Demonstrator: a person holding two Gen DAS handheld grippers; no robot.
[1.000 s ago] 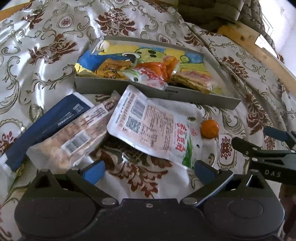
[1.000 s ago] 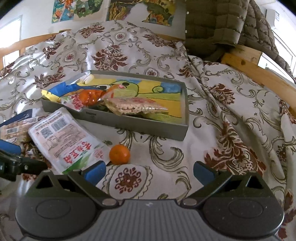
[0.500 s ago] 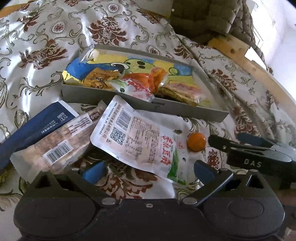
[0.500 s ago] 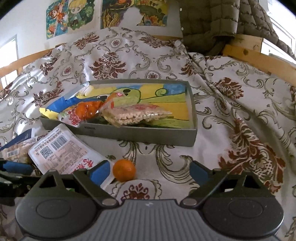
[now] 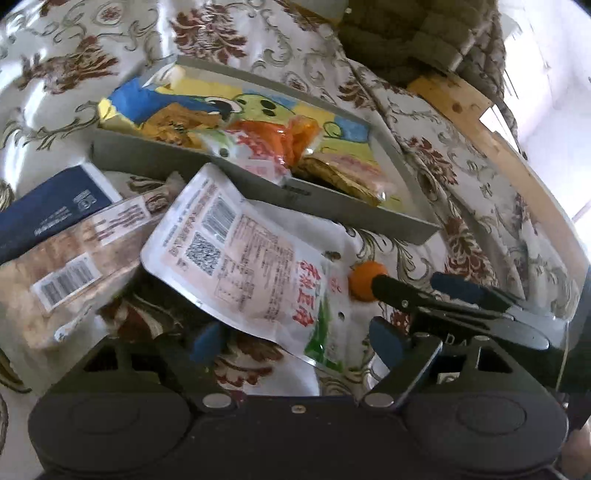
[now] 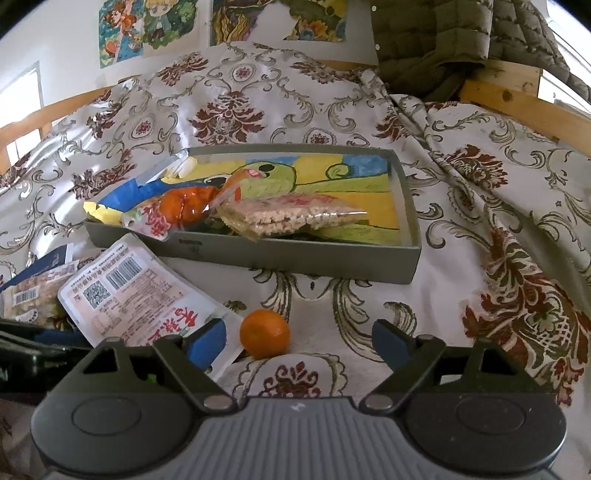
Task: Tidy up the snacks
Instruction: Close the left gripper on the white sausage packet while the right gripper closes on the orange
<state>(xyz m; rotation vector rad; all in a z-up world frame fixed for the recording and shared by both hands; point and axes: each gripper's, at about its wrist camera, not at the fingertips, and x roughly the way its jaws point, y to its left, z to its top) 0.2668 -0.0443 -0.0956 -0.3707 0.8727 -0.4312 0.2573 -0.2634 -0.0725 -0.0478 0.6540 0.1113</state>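
Observation:
A grey tray (image 6: 332,264) (image 5: 332,206) with a cartoon-printed floor lies on the patterned bedspread and holds several snack packets. A small orange (image 6: 264,333) (image 5: 361,286) lies in front of it. A white tofu packet (image 5: 243,254) (image 6: 136,295), a brown snack bag (image 5: 70,266) and a dark blue packet (image 5: 44,214) lie left of the orange. My right gripper (image 6: 299,341) is open, its fingers on either side of the orange. My left gripper (image 5: 295,338) is open over the tofu packet's near edge. The right gripper's fingers (image 5: 402,299) show in the left wrist view.
The floral bedspread (image 6: 498,221) covers the whole surface. A wooden bed rail (image 6: 517,96) runs along the right and back. A quilted olive jacket (image 6: 436,33) hangs at the back right. Posters (image 6: 147,26) are on the wall behind.
Both grippers moved forward. The right gripper closed in on the orange, which now sits between its open fingers. The left gripper advanced over the white packet's near edge.

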